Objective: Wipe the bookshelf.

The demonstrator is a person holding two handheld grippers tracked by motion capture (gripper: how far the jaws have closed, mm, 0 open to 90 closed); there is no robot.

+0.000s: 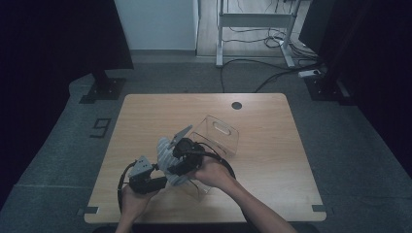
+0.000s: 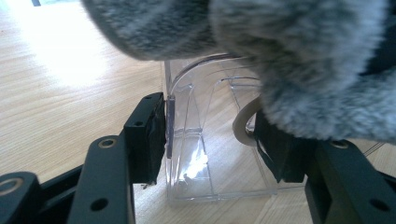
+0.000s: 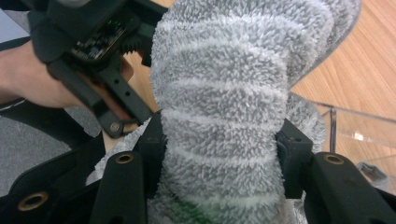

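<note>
From the high view, both tools meet near the table's [image 1: 145,111] near-left, beside a clear bin [image 1: 218,133]. Left gripper view — left tool [image 2: 212,140] clamps the bin's wall. Right gripper view — right tool [image 3: 219,149] squeezes a striped grey sock [image 3: 219,93].

On the wooden table [image 1: 145,116] we hold the left gripper [image 1: 154,183] and the right gripper [image 1: 176,170] close together. A grey striped cloth [image 1: 167,155] sits between them, beside the clear plastic box [image 1: 218,136].
</note>
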